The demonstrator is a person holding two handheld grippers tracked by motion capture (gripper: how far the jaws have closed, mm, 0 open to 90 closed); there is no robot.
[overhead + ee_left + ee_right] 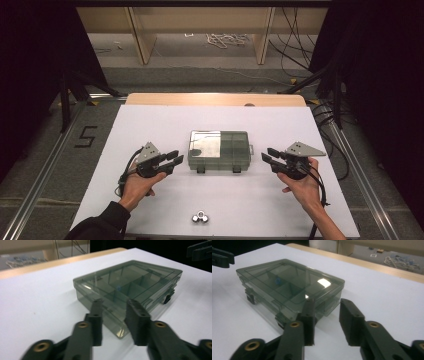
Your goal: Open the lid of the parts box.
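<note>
A clear smoky-green compartment box (219,150) lies with its lid down in the middle of the white table, its two dark latches facing the person. Something small and blue shows inside the box (130,282) (287,282). My left gripper (177,157) hovers just left of the box, pointing at its left end. Its jaws (115,302) stand apart with nothing between them, and the box's near corner lies just beyond the tips. My right gripper (266,155) mirrors it on the right side, a short gap from the box. Its jaws (327,301) are also apart and empty.
A small shiny metal piece (200,217) rests near the table's front edge. The white table top (150,125) ends in a wooden strip at the far side. Beyond it is floor with cables and wooden posts.
</note>
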